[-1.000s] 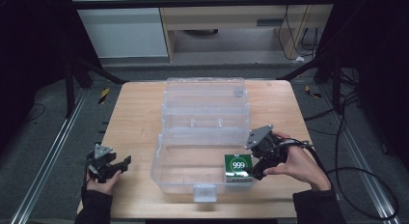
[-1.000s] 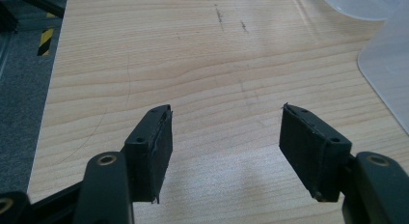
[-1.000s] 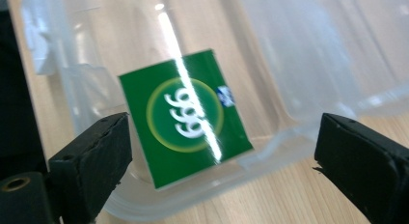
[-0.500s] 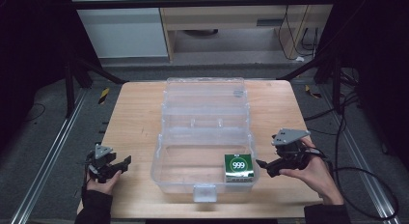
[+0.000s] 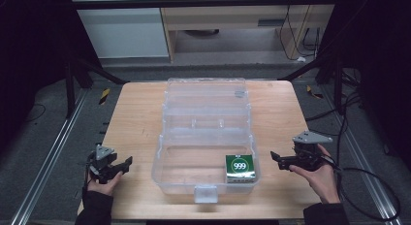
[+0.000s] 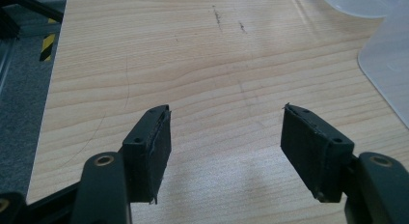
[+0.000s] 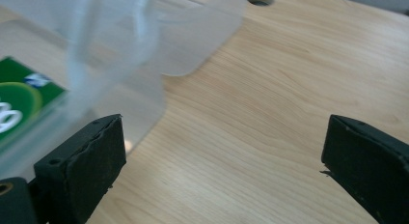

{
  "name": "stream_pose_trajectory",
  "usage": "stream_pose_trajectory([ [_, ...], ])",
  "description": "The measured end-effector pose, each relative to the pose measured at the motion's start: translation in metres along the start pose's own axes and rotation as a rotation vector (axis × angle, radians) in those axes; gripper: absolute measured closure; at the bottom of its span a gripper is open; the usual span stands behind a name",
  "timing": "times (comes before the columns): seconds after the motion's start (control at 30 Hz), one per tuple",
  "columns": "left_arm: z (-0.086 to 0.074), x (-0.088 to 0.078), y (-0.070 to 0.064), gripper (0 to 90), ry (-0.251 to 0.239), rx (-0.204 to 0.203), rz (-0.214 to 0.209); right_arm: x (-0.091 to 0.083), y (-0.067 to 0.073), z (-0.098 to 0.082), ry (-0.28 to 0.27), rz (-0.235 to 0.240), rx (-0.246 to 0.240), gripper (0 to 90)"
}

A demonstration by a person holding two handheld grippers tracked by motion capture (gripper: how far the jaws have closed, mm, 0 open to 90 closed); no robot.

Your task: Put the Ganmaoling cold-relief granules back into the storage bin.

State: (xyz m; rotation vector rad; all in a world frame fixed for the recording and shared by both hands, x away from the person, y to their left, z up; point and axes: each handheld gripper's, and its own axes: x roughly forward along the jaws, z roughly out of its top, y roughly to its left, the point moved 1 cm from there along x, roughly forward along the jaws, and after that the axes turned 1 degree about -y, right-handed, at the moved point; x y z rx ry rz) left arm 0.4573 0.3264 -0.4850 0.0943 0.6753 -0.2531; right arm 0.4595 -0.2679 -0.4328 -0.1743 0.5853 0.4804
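Surface (image 5: pixel 140 113): light wood top, bare at both side margins; dark floor and metal rails around it.
Clear box (image 5: pixel 206 137): see-through plastic case, lid thrown back toward the far edge, tray toward the person; latch tab at the near wall's middle. Sits about mid-surface.
Green carton (image 5: pixel 240 168): small green pack with a white ring and "999" on its top face; lies flat inside the tray, in the near right corner, against or just beside the right wall. In the right gripper view (image 7: pixel 21 105) it shows as a green patch behind the cloudy wall.
Right gripper (image 5: pixel 277 160): held in the person's right hand (image 5: pixel 317 175), outside the box, just right of the tray's right wall, low over the surface, jaws pointing left at the box. Jaws have just been opening and stand wide apart; nothing between them but bare wood. Own view (image 7: pixel 222 156): left pad close to the box's corner, whether touching cannot be told; right pad well clear.
Left gripper (image 5: pixel 125 164): in the left hand (image 5: pixel 101 185) at the near left corner of the surface, well apart from the box, jaws pointing right. Own view (image 6: pixel 226 137): jaws spread, nothing in them, wood grain below; box edge (image 6: pixel 386 64) at far right.
Carton vs grippers: free of both, resting in the tray.
Cables: right gripper's lead (image 5: pixel 373 186) loops off to the floor.
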Motion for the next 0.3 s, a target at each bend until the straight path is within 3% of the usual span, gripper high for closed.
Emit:
stream_pose_trajectory([
  [0.07, 0.000, 0.001, 0.000, 34.4, 0.002, 0.003, 0.001, 0.006, -0.010, -0.012, 0.007, -0.035, 0.052, 2.3],
  [0.3, -0.001, 0.002, 0.000, 34.1, 0.008, 0.008, 0.001, 0.016, -0.026, -0.036, 0.036, -0.117, 0.107, 1.8],
])
